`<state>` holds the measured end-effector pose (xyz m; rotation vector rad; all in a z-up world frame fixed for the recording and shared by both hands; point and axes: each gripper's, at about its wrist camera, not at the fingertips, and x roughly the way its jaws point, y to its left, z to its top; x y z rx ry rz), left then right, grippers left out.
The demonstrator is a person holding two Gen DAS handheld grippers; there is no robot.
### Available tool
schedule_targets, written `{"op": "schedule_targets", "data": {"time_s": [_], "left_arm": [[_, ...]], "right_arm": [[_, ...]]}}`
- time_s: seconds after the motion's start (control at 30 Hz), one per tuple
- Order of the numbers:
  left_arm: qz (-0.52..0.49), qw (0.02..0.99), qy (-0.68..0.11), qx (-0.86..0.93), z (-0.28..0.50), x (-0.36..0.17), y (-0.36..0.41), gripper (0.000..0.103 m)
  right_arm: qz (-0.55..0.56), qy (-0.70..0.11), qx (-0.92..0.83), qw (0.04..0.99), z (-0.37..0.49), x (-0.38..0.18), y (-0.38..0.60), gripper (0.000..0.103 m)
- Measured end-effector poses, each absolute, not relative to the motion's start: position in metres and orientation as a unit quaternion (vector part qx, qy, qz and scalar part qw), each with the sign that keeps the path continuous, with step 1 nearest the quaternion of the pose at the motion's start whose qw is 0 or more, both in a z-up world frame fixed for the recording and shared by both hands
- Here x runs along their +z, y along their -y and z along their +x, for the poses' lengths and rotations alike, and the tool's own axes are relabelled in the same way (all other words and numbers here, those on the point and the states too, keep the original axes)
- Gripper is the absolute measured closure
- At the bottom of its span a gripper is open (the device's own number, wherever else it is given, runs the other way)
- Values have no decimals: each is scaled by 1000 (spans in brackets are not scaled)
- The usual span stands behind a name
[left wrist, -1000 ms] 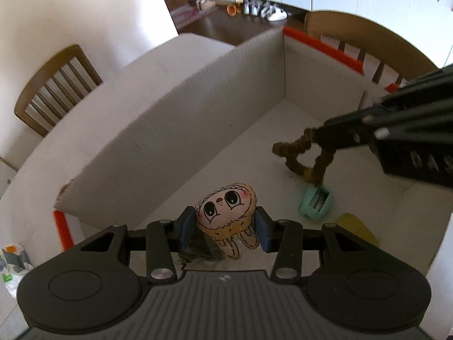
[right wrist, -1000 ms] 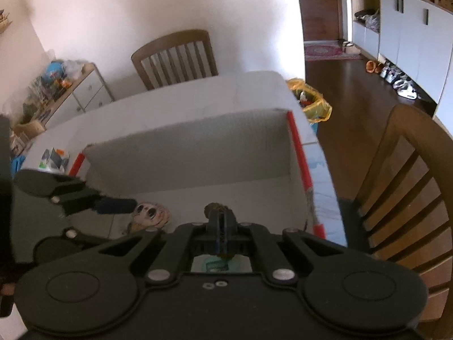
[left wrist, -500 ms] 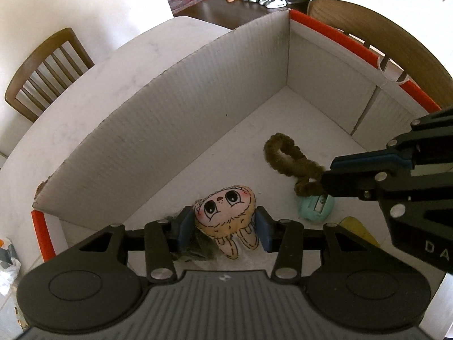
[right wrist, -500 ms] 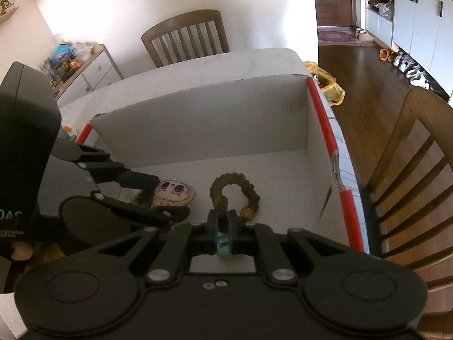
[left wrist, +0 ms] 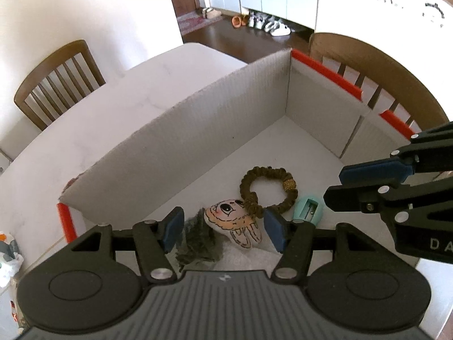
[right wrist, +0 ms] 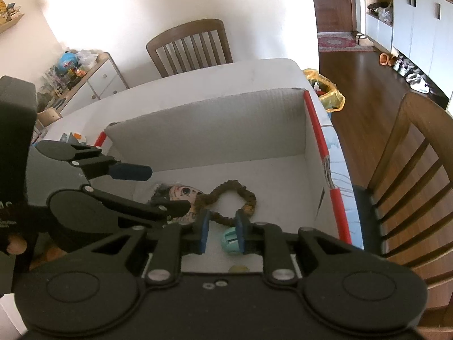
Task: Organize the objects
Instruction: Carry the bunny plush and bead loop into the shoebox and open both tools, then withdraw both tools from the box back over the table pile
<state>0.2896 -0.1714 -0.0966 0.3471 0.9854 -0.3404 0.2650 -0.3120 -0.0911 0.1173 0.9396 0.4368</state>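
Left gripper jaws spread wide above the doll keychain, right gripper jaws parted and empty over the teal sharpener, brown scrunchie lying in the cardboard box.

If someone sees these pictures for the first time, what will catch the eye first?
Probably the white box with orange-red edges, which fills both views on the table. On its floor lie a cartoon-face plush, a brown scrunchie overlapping the plush's edge, and a mint sharpener beside them. The left gripper and right gripper both stand open above these things, holding nothing.
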Motion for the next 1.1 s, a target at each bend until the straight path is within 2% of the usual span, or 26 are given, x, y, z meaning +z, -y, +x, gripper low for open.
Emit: {"op": "schedule_targets", "data": {"time_s": [0.17,0.47,0.73,0.87,0.9,0.97,1.1], "left_arm": [[143,865,-451,-164,281,-81,163,41],[108,887,-413,-177,251,-49,145,38],[96,902,-381,-181,224,-25,122,38],[86,906,-372,-183,213,-16,106,34],[84,907,-369,-184,209,-13,102,34],[82,910,-364,-183,205,-10,95,34],[70,914,-355,-182,196,-2,80,31]], "right_arm": [[55,-437,212,872,257,-79,309,77],[43,-414,219,882,235,-58,296,74],[39,-399,214,891,216,-46,283,61],[40,-395,212,893,208,-41,275,59],[41,-393,212,894,206,-40,272,57],[40,-387,209,897,202,-37,268,48],[46,-378,200,903,197,-33,258,41]]}}
